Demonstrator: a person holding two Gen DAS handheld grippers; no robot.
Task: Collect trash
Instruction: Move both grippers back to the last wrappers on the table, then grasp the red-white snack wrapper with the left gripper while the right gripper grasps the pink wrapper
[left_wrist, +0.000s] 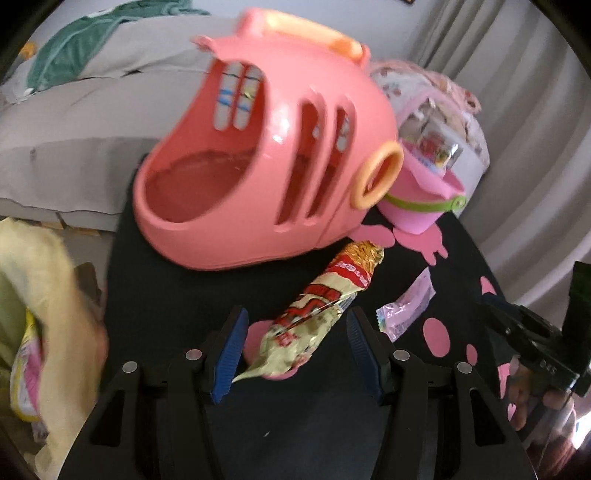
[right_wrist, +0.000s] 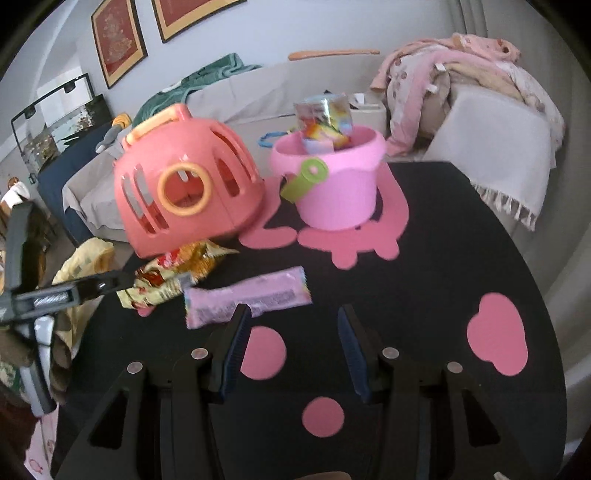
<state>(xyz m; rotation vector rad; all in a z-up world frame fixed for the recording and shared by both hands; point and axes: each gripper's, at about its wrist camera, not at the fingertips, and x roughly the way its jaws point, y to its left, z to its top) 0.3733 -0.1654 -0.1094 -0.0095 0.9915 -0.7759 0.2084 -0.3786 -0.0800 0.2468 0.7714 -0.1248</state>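
Observation:
A crumpled yellow-and-red snack wrapper (left_wrist: 314, 310) lies on the black table with pink spots (left_wrist: 177, 295). My left gripper (left_wrist: 295, 325) is open, its blue pads on either side of the wrapper's near end. A pale pink wrapper (left_wrist: 406, 310) lies to its right; in the right wrist view the pink wrapper (right_wrist: 247, 299) lies just ahead of my open, empty right gripper (right_wrist: 291, 321). The snack wrapper (right_wrist: 177, 273) shows there with the left gripper (right_wrist: 166, 282) around it. A pink bucket (right_wrist: 332, 184) holds several wrappers.
A salmon plastic basket (left_wrist: 258, 162) lies on its side behind the wrappers, next to the pink bucket (left_wrist: 417, 192). A grey sofa (right_wrist: 258, 92) with clothes stands behind the table. A yellow cloth (left_wrist: 44, 295) hangs at the left edge.

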